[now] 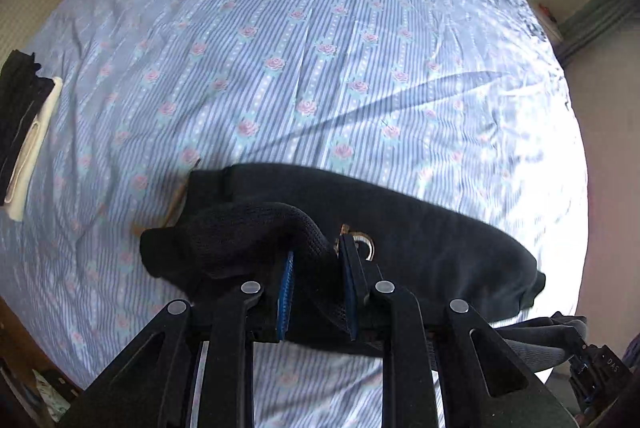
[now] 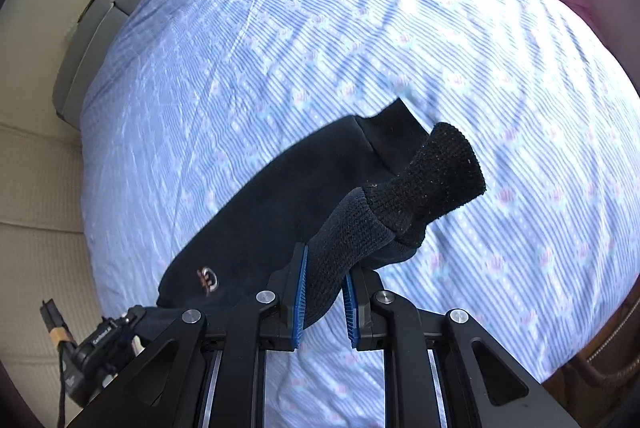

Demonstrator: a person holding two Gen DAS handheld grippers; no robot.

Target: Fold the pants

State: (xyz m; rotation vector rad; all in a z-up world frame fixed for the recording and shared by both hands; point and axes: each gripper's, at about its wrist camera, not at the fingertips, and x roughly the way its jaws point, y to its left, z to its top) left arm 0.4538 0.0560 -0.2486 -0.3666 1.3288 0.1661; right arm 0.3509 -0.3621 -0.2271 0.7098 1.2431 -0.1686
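My left gripper point(image 1: 316, 260) clamps black ribbed knit at one end of the black pants point(image 1: 400, 228), near the small metallic logo point(image 1: 362, 242). My right gripper point(image 2: 325, 274) pinches the ribbed cuff point(image 2: 432, 179) at the other end. The pants stretch between my two grippers, long axis running side to side across the near part of the striped, rose-print bedsheet point(image 1: 280, 47). Far left on the sheet lies a dark folded stack point(image 1: 18, 107).

The black pants point(image 2: 256, 211) have a small gold logo point(image 2: 208, 278), but I cannot read it. A black box point(image 1: 600, 368) says "DAS".
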